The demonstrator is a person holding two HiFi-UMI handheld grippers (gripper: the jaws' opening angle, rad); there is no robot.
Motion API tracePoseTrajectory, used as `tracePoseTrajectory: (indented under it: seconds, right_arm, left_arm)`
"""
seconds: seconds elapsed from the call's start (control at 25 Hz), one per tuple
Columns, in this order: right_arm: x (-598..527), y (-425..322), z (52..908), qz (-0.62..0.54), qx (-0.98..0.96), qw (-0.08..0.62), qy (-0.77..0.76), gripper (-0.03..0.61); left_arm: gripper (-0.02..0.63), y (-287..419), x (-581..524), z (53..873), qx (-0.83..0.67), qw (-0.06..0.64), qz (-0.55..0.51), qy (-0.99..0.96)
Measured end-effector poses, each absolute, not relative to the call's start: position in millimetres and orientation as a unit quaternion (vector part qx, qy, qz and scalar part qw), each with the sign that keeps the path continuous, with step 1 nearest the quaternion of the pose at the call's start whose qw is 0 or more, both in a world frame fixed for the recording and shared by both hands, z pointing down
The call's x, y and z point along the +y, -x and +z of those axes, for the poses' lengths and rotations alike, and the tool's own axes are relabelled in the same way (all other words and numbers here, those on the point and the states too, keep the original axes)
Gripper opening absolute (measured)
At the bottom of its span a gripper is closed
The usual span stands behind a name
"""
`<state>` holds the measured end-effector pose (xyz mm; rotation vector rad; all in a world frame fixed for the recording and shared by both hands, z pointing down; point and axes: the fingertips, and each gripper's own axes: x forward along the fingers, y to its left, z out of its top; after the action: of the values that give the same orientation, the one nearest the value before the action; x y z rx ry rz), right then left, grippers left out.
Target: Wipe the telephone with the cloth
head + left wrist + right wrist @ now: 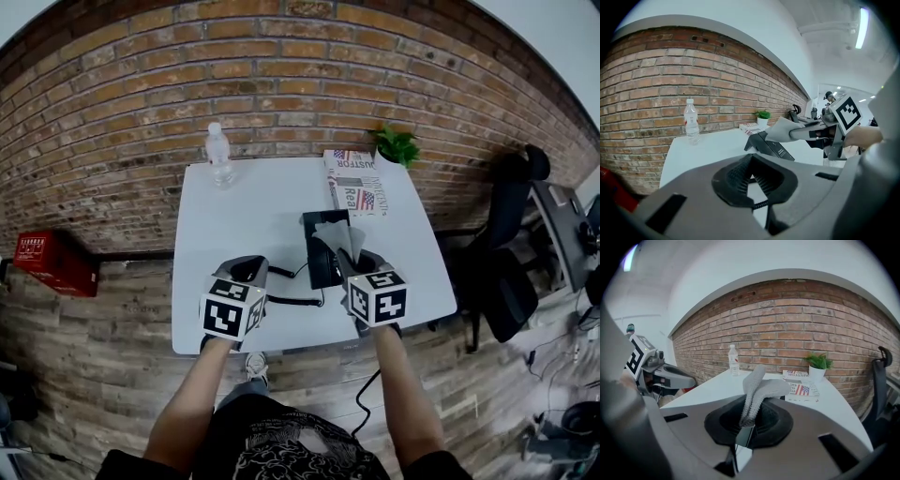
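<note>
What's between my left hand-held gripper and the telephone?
In the head view, a black coiled cord lies on the white table between the left hand-held gripper and the telephone.

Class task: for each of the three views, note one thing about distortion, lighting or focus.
Head view: fisheye bows the brick wall into curves; the light is even and shadows are faint. Left gripper view: the ceiling strip light glares white. Right gripper view: black vignette fills the corners; the cloth reads clearly.

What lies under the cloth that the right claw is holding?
The black telephone, on the white table. Its left side and coiled cord show; the part of its face beneath the cloth and the right claw is covered.
</note>
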<state>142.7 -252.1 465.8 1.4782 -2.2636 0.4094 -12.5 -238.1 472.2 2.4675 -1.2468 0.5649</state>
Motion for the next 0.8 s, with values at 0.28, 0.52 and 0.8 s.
tracePoseTrajectory:
  seconds: [0.28, 0.52, 0.8]
  right_arm:
    - [-294, -144, 449, 0.122, -0.807, 0.225, -0.532, 0.011]
    - [-336, -136, 451, 0.114, -0.799, 0.256, -0.532, 0.011]
    - [-371, -133, 474, 0.132, -0.784, 0.309, -0.522, 0.011]
  left_arm:
    - [0.005, 19, -269, 471, -0.433, 0.164, 0.194, -0.865]
    - [0.005, 35, -298, 476, -0.425, 0.173, 0.197, -0.866]
    - [0.005, 39, -321, 480, -0.398, 0.176, 0.204, -0.877]
